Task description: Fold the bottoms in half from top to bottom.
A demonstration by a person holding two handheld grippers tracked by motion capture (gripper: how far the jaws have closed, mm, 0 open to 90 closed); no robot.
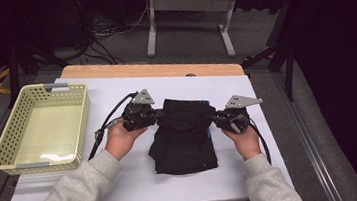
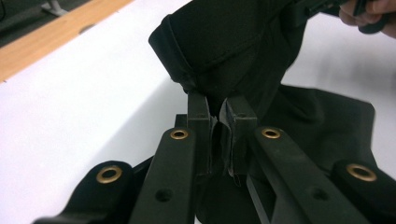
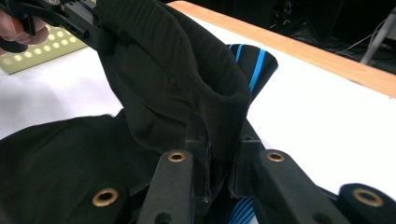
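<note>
A black garment [image 1: 182, 135] with blue stripes lies folded in the middle of the white table top [image 1: 125, 186]. My left gripper [image 1: 160, 113] is shut on the cloth at its left upper edge. My right gripper [image 1: 214, 118] is shut on the right upper edge. Between them the raised fold of cloth hangs above the lower layers. In the left gripper view the black garment [image 2: 233, 51] is pinched between the two pads of the left gripper [image 2: 218, 121]. In the right gripper view the ribbed black garment [image 3: 173, 74] runs into the right gripper [image 3: 217, 154], with blue stripes behind it.
A pale yellow perforated basket [image 1: 41, 126] stands at the table's left side and holds nothing. A wooden strip [image 1: 153, 69] edges the far side of the table. Beyond it are a desk frame and cables on the floor. Both forearms wear grey sleeves.
</note>
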